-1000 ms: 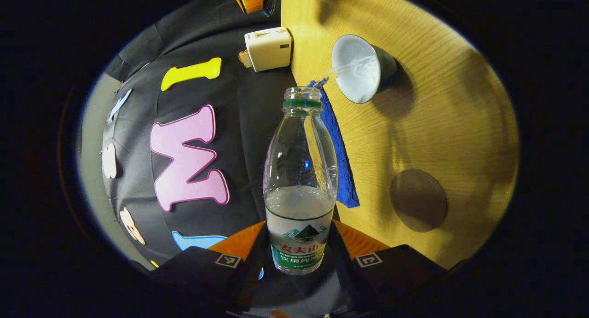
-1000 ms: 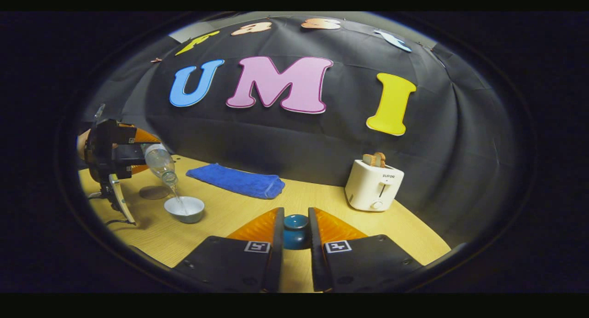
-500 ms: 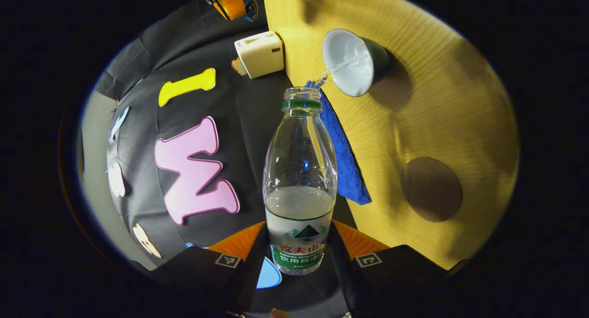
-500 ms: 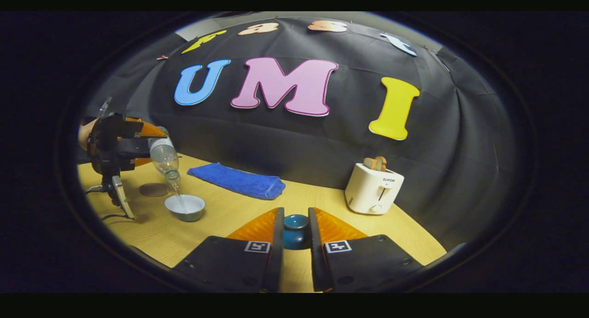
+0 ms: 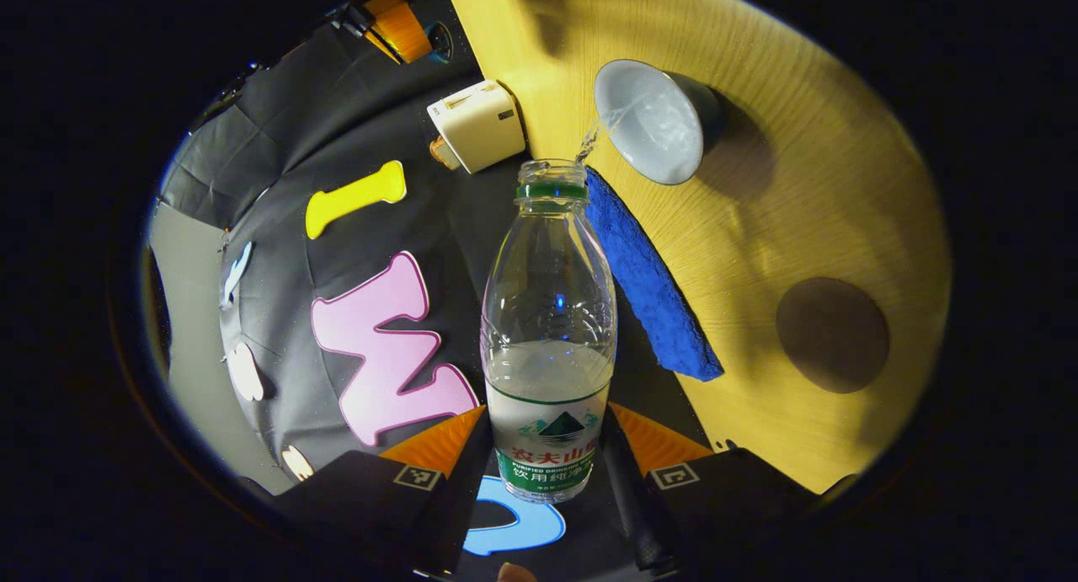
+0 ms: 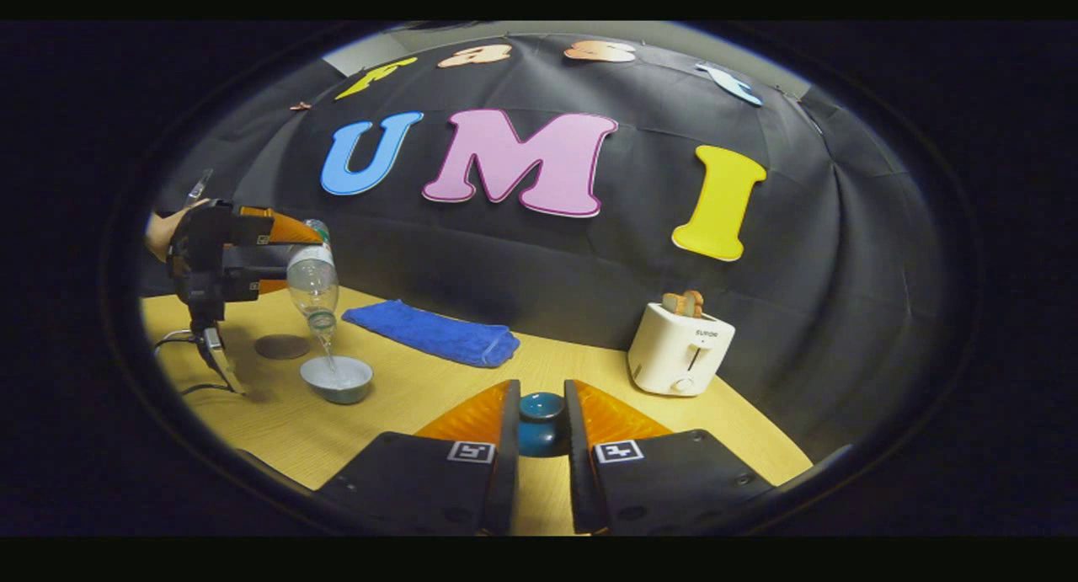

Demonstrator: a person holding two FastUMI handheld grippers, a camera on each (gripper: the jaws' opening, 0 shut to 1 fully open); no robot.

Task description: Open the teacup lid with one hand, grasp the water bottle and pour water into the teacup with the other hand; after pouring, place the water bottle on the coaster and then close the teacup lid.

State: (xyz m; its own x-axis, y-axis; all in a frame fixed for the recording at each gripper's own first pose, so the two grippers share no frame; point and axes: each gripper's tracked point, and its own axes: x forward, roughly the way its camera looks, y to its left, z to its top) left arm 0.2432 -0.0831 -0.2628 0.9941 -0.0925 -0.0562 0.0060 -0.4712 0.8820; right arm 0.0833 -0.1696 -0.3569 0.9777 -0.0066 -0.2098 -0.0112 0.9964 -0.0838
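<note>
Pouring step under way. Left tool (image 5: 546,447) clamped on the lower body of the water bottle (image 5: 549,329), clear ribbed plastic with a paper label band, tipped mouth-down over the teacup (image 5: 650,133); thin stream falling from the open neck into the bowl. Teacup a small, round, glazed bowl, pale inside and darker outside, standing near the left end of the table (image 6: 438,401), seen there below the bottle (image 6: 312,280) and the left tool (image 6: 290,258). Coaster (image 5: 832,335) a flat, dull brown disc, bare, just beside the teacup toward the left edge (image 6: 282,346). Right tool (image 6: 539,435) closed narrowly on the teacup lid (image 6: 540,424), a dark, glossy, rounded piece, held near the front edge at mid-table. Blue towel (image 6: 434,331), folded and nubbly, along the back edge; white toaster (image 6: 680,350), smooth and boxy, with toast in its slots, toward the right end. Table top pale wood grain.

Next move, as judged: bottle righted to stop the stream without drips, then carried sideways and set squarely on the coaster; lid afterwards lowered onto the teacup rim.
</note>
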